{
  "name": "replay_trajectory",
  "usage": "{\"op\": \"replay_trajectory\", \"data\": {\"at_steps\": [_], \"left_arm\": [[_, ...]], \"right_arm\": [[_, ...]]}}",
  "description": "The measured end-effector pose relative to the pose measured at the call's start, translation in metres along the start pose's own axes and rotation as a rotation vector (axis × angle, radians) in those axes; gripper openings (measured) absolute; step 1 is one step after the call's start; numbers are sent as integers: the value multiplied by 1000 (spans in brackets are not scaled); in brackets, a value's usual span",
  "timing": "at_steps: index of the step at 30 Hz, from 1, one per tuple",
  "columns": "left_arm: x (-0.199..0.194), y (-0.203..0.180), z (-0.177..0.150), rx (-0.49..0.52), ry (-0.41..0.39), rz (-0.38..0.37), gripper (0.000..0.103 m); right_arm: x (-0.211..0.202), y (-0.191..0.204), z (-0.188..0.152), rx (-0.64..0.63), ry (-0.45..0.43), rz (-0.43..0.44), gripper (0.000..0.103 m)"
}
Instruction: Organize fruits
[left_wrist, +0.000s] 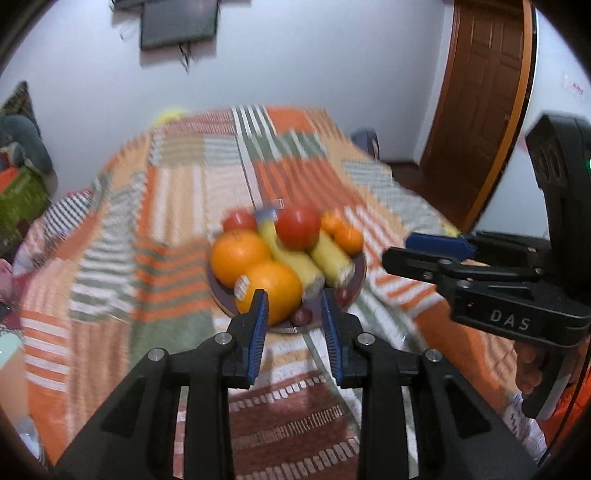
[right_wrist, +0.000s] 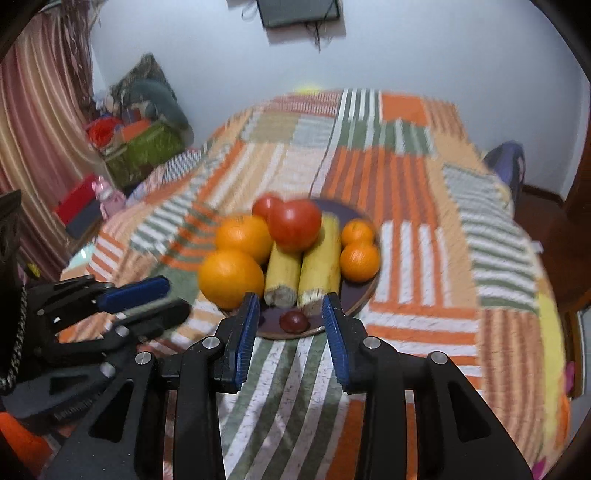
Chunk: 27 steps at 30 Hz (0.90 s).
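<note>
A dark round plate (left_wrist: 354, 286) (right_wrist: 364, 295) on the striped cloth holds a pile of fruit: two big oranges (left_wrist: 271, 291) (right_wrist: 231, 277), two bananas (left_wrist: 295, 264) (right_wrist: 321, 258), two red tomatoes (left_wrist: 298, 226) (right_wrist: 294, 224), two small tangerines (left_wrist: 349, 240) (right_wrist: 359, 260) and a small dark plum (left_wrist: 302, 315) (right_wrist: 293, 320). My left gripper (left_wrist: 294, 299) is open and empty, just short of the plate's near rim. My right gripper (right_wrist: 290, 301) is open and empty, also at the near rim. Each gripper shows in the other's view (left_wrist: 417, 247) (right_wrist: 162, 299).
The fruit plate sits on a bed or table covered with an orange, green and white striped patchwork cloth (left_wrist: 177, 206) (right_wrist: 406, 184). A wooden door (left_wrist: 476, 110) stands at the right. Boxes and cushions (right_wrist: 140, 140) are piled at the left by a curtain.
</note>
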<state>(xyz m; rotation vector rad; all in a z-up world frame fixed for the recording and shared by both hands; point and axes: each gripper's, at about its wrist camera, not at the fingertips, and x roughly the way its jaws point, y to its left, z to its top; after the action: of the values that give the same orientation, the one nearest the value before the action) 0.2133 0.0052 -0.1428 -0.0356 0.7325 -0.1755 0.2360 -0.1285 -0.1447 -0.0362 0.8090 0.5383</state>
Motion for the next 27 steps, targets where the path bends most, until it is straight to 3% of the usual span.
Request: {"op": "replay_trajectory", "data": {"at_steps": [9, 17, 21, 25, 27], "left_arm": [[-129, -7, 26, -15, -292, 39, 29], [-206, -30, 23, 26, -449, 55, 32], [-229, -41, 17, 37, -501, 63, 46], [-243, -46, 12, 31, -537, 84, 68], [-248, -48, 9, 31, -556, 94, 70]], "right_arm": [[-114, 26, 15, -17, -266, -32, 33], [-186, 60, 4, -55, -468, -60, 35], [-203, 65, -1, -50, -538, -59, 51], [-209, 70, -4, -55, -576, -69, 58], [-210, 71, -5, -49, -593, -85, 81]]}}
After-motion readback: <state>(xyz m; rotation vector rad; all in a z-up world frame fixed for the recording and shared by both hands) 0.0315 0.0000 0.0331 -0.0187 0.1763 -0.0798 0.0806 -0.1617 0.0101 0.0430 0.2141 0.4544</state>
